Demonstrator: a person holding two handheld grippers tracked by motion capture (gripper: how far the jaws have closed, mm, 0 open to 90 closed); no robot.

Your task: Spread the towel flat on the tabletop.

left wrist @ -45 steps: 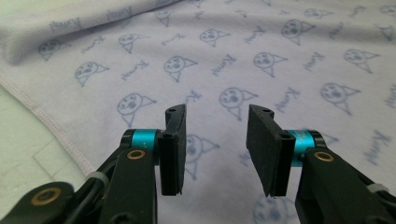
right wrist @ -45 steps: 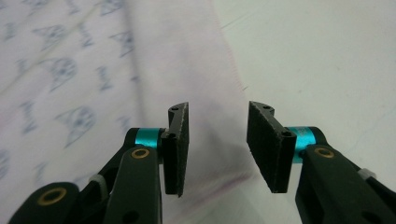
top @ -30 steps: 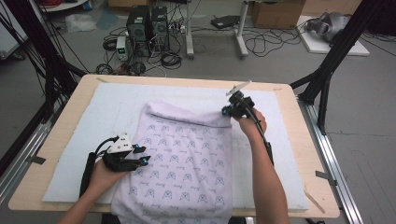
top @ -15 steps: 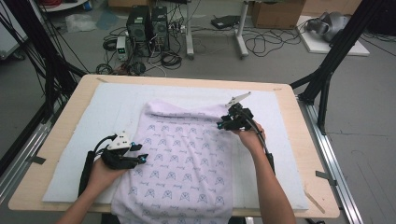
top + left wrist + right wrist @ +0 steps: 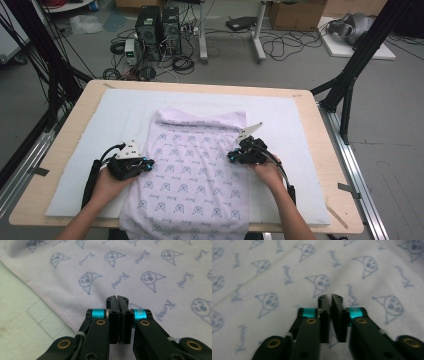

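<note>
The pale wooden tabletop (image 5: 70, 112) carried a white foam pad (image 5: 100, 120), and on the pad lay a pale lilac cloth printed with small blue cartoon faces and lettering (image 5: 192, 175). The cloth lay spread flat at the middle of the pad, its far edge folded into a soft ridge and its near edge hanging over the front of the tabletop.

At the left, the left hand-held gripper (image 5: 146, 164) rested at the cloth's left edge, gripped by the person's left hand (image 5: 107, 182). In the left gripper view the left hand-held gripper (image 5: 117, 298) had its jaws pressed together — they had just been closing — with the tips on the cloth (image 5: 140, 267) close to its stitched hem (image 5: 47, 301). Whether a fold of fabric was pinched between the pads could not be told.

At the right, the right hand-held gripper (image 5: 233, 156) lay over the cloth's right-hand part, pointing toward the middle, held by the right hand (image 5: 267, 172). In the right gripper view the right hand-held gripper (image 5: 329, 297) had also just been closing — its jaws stood all but together, a thin slit left between them, with the tips low over the printed cloth (image 5: 287, 272). No fabric was visible between them.
</note>
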